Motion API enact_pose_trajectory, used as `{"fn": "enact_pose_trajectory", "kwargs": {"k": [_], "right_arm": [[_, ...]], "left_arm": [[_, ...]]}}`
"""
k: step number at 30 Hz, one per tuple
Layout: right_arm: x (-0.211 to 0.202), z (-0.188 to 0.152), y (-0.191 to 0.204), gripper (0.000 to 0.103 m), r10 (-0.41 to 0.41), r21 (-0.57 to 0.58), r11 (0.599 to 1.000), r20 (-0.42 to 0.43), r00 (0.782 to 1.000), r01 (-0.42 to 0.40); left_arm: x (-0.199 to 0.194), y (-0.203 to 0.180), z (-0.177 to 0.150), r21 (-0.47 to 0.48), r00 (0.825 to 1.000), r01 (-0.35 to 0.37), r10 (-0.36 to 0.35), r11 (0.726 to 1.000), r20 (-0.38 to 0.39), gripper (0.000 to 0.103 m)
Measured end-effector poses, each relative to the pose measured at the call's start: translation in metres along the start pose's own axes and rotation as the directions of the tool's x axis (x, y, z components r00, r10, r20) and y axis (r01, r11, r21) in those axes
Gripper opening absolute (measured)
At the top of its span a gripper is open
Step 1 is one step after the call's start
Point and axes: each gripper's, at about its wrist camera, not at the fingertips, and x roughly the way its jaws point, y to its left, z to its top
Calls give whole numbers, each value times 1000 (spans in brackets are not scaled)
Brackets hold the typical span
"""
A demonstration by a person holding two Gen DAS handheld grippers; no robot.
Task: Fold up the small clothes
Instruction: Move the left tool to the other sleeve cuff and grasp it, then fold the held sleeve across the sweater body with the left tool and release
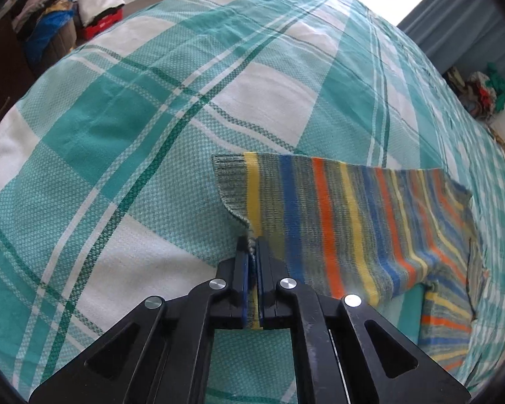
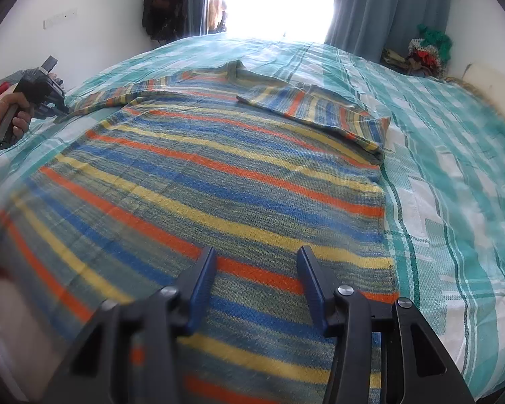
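Folding looks barely begun: striped sweater (image 2: 219,175) lies flat on the bed (image 2: 454,181), right sleeve (image 2: 320,111) folded in, left gripper (image 1: 251,247) clamped on the left cuff (image 1: 232,185), right gripper (image 2: 256,262) jaws apart above the hem.

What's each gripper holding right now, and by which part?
The left gripper is shut on the striped sweater, pinching the ribbed cuff end of its sleeve. The right gripper is open above the sweater body, holding nothing.

Left gripper (image 1: 251,245) fingers pinched together; right gripper (image 2: 256,262) fingers spread wide apart.
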Motion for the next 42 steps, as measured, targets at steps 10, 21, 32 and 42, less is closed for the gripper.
{"fn": "enact_pose_trajectory", "kwargs": {"k": [10, 21, 32, 42], "right_arm": [[-5, 7, -13, 50, 49, 69, 996, 21, 999, -50], [-12, 6, -39, 50, 53, 174, 983, 34, 998, -58], [-5, 10, -50, 50, 107, 232, 967, 25, 994, -110], [-5, 7, -54, 50, 83, 248, 965, 17, 996, -85]], "left_arm": [[-93, -210, 15, 400, 968, 122, -198, 908, 155, 1], [-10, -354, -86, 581, 965, 247, -250, 776, -76, 64], [49, -232, -51, 465, 998, -65, 63, 883, 20, 30], [1, -213, -73, 395, 986, 21, -85, 919, 145, 73]]}}
